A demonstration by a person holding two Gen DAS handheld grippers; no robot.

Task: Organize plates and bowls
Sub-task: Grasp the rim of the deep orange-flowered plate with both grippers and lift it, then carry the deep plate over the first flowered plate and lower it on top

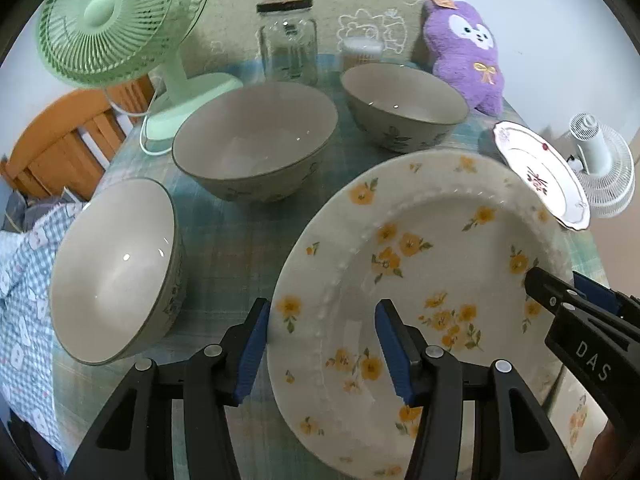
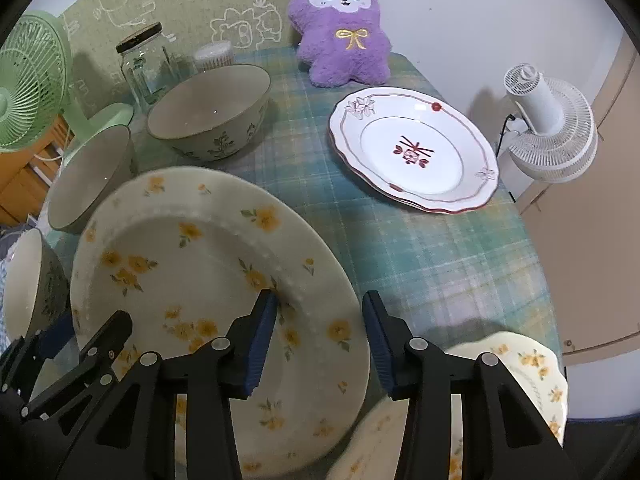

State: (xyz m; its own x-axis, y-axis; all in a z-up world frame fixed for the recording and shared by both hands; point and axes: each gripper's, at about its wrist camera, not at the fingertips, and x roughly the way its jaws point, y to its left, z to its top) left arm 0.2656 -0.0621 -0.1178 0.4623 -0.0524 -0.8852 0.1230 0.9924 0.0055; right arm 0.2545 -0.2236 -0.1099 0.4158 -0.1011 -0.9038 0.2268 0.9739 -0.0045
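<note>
The table (image 2: 420, 248) ends close beyond the yellow-flowered plate (image 1: 420, 248), so a plate that slips toward that side could go over the edge. This big plate lies between the two grippers. The left gripper (image 1: 320, 340) straddles one side of its rim and the right gripper (image 2: 320, 336) the opposite side. Each has its fingers (image 1: 252, 344) about half spread, one over the plate's well and one outside the rim, with no pad clearly pressing. I judge the rim sloped and glazed, so a pinch there may skate off. An uneven lift could tip the plate into the tilted bowl (image 1: 112, 272) just beside it, or onto the second yellow-flowered plate (image 2: 528, 364) near its other side.

The plate's near edge is hidden behind the grippers. Whether the plate rests flat or is already raised is hard to tell, and the second plate is mostly covered.
</note>
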